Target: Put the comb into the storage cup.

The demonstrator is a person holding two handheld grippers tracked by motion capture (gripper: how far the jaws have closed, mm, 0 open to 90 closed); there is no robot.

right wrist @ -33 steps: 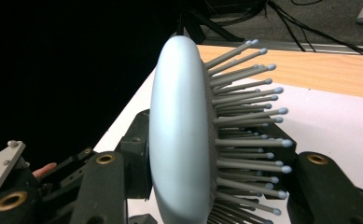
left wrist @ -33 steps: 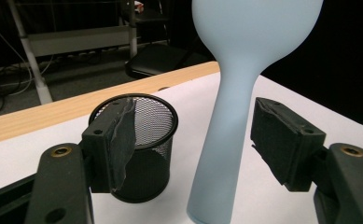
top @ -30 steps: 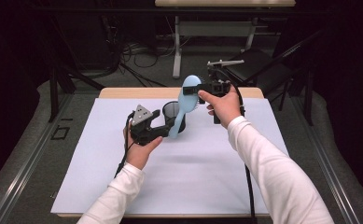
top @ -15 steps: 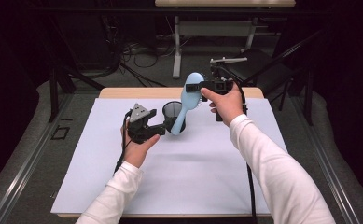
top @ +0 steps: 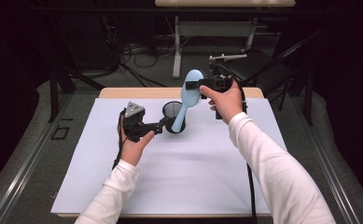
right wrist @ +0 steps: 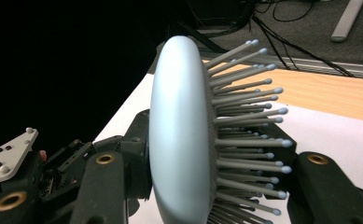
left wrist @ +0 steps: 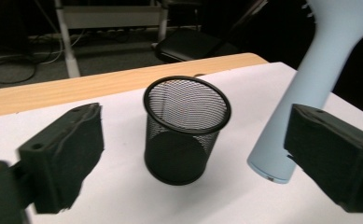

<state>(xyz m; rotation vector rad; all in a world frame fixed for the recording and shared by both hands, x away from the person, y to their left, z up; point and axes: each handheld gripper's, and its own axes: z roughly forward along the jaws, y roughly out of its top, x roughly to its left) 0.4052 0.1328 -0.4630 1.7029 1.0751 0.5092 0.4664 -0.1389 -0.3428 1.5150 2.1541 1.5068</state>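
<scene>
The brush [top: 187, 99] is a pale blue hairbrush; its long axis runs steeply, head up and away from the person, handle slanting down and toward them, its end low beside the cup [top: 174, 116]; in the left gripper view that handle end sits just right of the cup, whether it touches the sheet I cannot tell; in the right gripper view the bristles point to that view's right. The right gripper [top: 202, 85] is clamped across the brush head, one jaw on the smooth back, the other among the bristles. The cup, black mesh, stands upright on the white sheet [top: 179, 172], mouth open. The left gripper [top: 163, 126] is spread wide, jaws either side of the cup and apart from it, grasping nothing.
</scene>
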